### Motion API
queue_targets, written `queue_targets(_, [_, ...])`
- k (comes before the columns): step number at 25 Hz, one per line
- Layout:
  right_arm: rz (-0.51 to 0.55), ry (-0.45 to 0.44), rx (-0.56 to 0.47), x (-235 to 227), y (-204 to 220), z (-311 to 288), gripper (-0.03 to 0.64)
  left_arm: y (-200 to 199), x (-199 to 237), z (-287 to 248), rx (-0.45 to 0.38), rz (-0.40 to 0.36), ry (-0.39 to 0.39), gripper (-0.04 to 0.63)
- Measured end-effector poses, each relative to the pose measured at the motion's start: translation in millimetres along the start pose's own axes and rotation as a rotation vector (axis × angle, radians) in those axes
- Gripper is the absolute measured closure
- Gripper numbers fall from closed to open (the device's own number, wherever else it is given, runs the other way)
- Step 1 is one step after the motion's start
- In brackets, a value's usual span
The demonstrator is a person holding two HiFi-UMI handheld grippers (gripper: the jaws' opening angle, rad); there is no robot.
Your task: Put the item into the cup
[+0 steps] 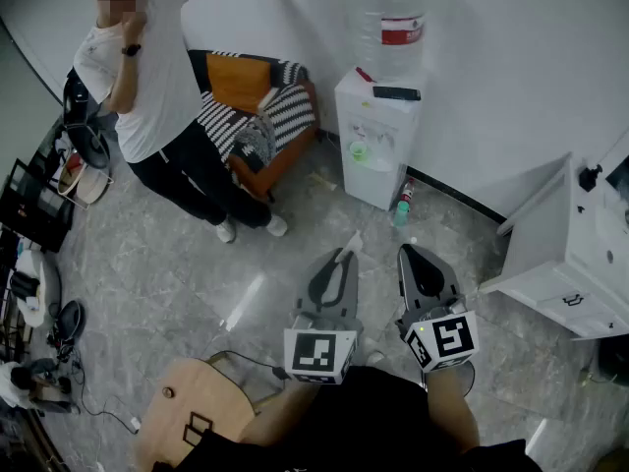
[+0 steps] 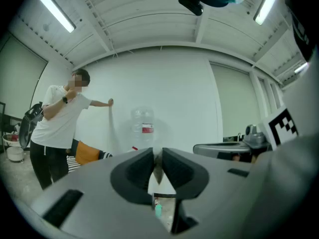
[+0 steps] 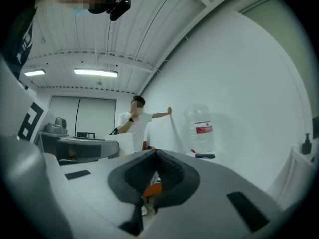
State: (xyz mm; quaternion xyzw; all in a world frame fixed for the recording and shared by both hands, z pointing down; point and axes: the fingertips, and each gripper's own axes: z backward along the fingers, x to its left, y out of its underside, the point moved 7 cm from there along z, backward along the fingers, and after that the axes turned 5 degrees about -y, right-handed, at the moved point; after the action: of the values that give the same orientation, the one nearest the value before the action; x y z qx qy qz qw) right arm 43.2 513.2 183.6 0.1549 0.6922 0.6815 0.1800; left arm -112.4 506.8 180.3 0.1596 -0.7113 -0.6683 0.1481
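No cup shows in any view. In the head view both grippers are held close to my body above a grey marble floor. My left gripper has its pads drawn together with only a thin slit between them. A small white scrap lies at its tip; whether it is gripped or lies on the floor I cannot tell. Beside it, my right gripper is shut with nothing visible between its pads. Both point toward the far wall.
A person in a white shirt leans on the wall at the back left, beside an orange striped chair. A water dispenser stands ahead with a green bottle at its foot. White cabinet right, wooden stool near left.
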Motion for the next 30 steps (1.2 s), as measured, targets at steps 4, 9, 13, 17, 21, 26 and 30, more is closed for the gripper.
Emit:
queue_targets(4, [-0.013,-0.002,-0.010,-2.5,2.8,1.0,0.609,1.9,-2.1,-1.2,-0.005,-0.001,-0.002,0.538])
queue_targets(9, [-0.035,0.003,-0.023,-8.7,3.3,5.0,0.609,3.0,-4.8,-1.0,-0.001,0.006,-0.009,0.538])
queue_targets(13, [-0.039,0.012,-0.036,-14.2,0.5,12.1,0.609,3.4,-4.5,1.7,-0.001,0.016,-0.034,0.538])
queue_targets(17, [-0.029,0.001,-0.049,-17.4,-3.0,18.5,0.609,4.3,0.1,5.7,-0.001,0.032,-0.083,0.538])
queue_targets(21, [-0.019,-0.011,-0.067,-21.9,-2.9,29.7,0.609,3.8,-3.0,15.5,-0.026,0.037,-0.131,0.538])
queue_targets(26, [0.004,-0.040,-0.066,-16.0,2.9,39.8,0.609,5.6,-7.1,29.4,-0.049,0.045,-0.164,0.538])
queue_targets(30, [0.029,-0.054,-0.098,-24.0,-7.6,41.3,0.609,3.0,-7.1,29.5,-0.073,0.033,-0.187,0.538])
